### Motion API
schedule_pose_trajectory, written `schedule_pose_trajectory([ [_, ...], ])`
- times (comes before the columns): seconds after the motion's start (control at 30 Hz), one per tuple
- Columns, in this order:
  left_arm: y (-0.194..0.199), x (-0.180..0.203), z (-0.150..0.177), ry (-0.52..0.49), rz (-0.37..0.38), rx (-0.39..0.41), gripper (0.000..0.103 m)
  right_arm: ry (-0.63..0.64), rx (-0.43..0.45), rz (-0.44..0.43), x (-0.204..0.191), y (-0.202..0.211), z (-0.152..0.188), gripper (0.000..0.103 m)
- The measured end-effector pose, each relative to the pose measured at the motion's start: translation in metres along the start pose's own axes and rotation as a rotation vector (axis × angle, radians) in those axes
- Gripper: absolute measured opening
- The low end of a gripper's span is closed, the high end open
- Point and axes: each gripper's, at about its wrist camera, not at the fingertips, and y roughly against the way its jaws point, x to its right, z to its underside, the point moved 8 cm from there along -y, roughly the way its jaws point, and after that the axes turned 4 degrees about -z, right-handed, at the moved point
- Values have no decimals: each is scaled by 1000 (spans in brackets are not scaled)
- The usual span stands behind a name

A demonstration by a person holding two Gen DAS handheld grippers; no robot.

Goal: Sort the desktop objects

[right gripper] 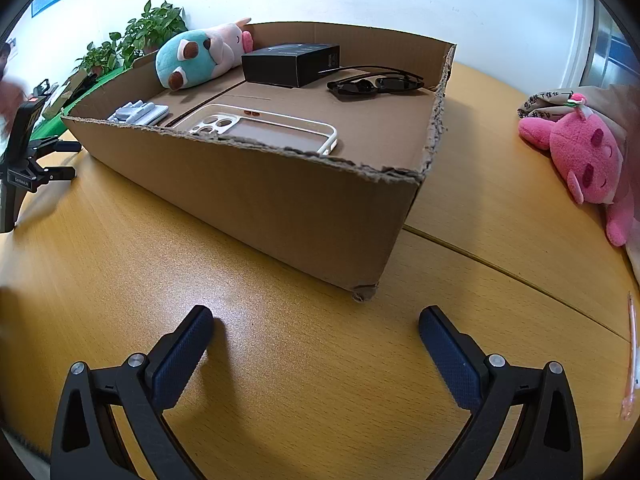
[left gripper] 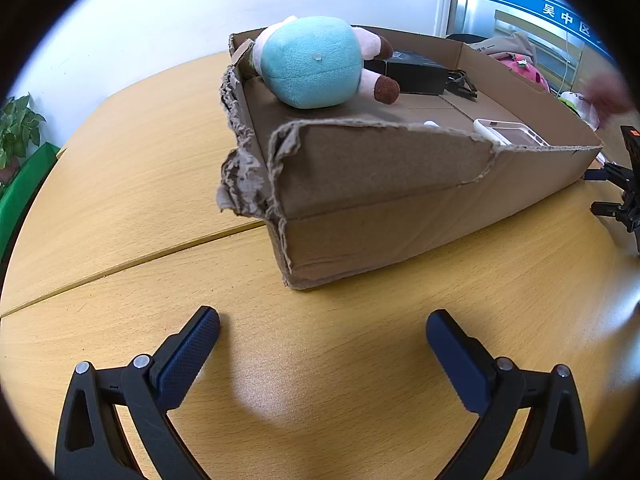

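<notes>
Nearest in, left gripper (left gripper: 322, 322) spread as wide as it goes, nothing between the pads, angled down over bare wooden table (left gripper: 120, 184). Same story on the right gripper (right gripper: 316, 318): fully apart, empty, poised over open tabletop. Looks like a ready stance, both tools free to reach in.

Just beyond, cardboard box (right gripper: 280, 200) sitting squarely ahead, top flaps torn off to ragged edges, likely so the low walls let a tool drop straight in. Torn corner nearest the left side sagging outward; worth clearing on approach.

Inside, front to back: clear phone case (right gripper: 260, 128) lying flat against the near wall, grey ridged item (right gripper: 138, 114) beside it, sunglasses (right gripper: 374, 84) toward the right wall, black box (right gripper: 292, 62) further back, teal plush (right gripper: 192, 60) slumped in the far left corner, propped on the wall.

Out to the right, well apart from the box, pink plush (right gripper: 584, 160) lying on the table, not yet sorted by the look of it. Plenty of bare wood between it and the box for a clean carry.

Farthest off, potted plants (right gripper: 136, 40) against the wall.
</notes>
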Motion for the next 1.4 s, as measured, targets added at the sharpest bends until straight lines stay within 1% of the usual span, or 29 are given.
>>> schedule_pose_trajectory([
  [0.93,5,1,3,11,-9,-3,103,12,-3,-7,3,2,-1,103],
  [1.4,3,6,-1,12,-11,-1,103,15,-4,-9,4,3,-1,103],
])
